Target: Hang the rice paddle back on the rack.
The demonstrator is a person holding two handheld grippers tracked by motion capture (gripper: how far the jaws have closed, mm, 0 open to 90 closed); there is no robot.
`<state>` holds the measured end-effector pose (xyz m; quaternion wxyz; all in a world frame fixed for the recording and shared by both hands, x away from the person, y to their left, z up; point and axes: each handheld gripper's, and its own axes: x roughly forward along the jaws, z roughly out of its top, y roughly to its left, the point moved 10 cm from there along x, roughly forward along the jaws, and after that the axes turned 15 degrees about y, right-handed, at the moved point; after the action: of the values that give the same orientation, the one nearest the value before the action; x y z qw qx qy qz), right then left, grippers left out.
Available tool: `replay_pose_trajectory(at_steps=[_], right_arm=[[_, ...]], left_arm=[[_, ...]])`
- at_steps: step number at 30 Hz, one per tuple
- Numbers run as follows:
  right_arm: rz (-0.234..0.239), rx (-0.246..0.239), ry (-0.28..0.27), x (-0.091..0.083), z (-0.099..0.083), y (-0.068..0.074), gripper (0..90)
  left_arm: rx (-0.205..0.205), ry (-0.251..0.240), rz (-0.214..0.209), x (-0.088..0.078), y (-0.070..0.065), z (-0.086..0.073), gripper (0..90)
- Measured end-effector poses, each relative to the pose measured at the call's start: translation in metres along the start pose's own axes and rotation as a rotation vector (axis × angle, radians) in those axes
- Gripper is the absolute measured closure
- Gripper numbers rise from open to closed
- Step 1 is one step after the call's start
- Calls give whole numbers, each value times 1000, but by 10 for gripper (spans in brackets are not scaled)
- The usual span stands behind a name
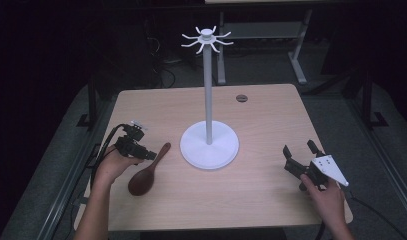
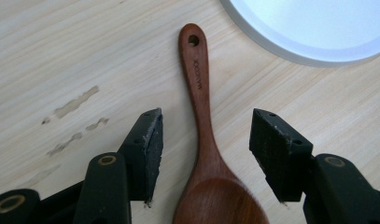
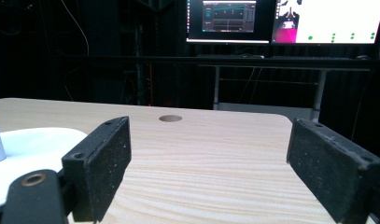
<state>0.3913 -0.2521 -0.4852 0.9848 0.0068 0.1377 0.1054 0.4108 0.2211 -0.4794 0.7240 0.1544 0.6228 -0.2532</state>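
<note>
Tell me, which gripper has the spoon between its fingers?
The left gripper: its open fingers straddle the brown wooden spoon without touching. The right gripper has only table between its fingers.

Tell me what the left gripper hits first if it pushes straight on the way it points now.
Probably the wooden spoon: the left gripper points down at the table with the handle between its open jaws, untouched. How far above it the gripper hangs is unclear.

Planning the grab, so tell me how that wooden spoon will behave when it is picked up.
The wooden spoon looks rigid, so it probably won't flex. Its polished handle may slip between the left gripper pads. The broad bowl likely outweighs the slim handle, so a handle grip may let that end droop.
</note>
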Motion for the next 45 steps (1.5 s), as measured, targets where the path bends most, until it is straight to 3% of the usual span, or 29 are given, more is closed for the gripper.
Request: replay_pose_trajectory(at_steps=[6,16,21,25,30,45], right_arm=[[0,1,0,0,0,0,131],[1,2,0,0,0,0,131],[2,1,-1,0,0,0,131],[2,1,0,0,0,0,131],[2,2,0,0,0,0,131],[3,1,0,0,0,0,130]], left_arm=[[4,57,-20,12,-4,8,466],[-32,162,-27,36,-3,13,537],[-32,200,-7,44,-2,14,588],[-9,236,17,49,0,11,638],[-16,259,18,54,0,8,660],[-17,261,36,54,0,8,741]])
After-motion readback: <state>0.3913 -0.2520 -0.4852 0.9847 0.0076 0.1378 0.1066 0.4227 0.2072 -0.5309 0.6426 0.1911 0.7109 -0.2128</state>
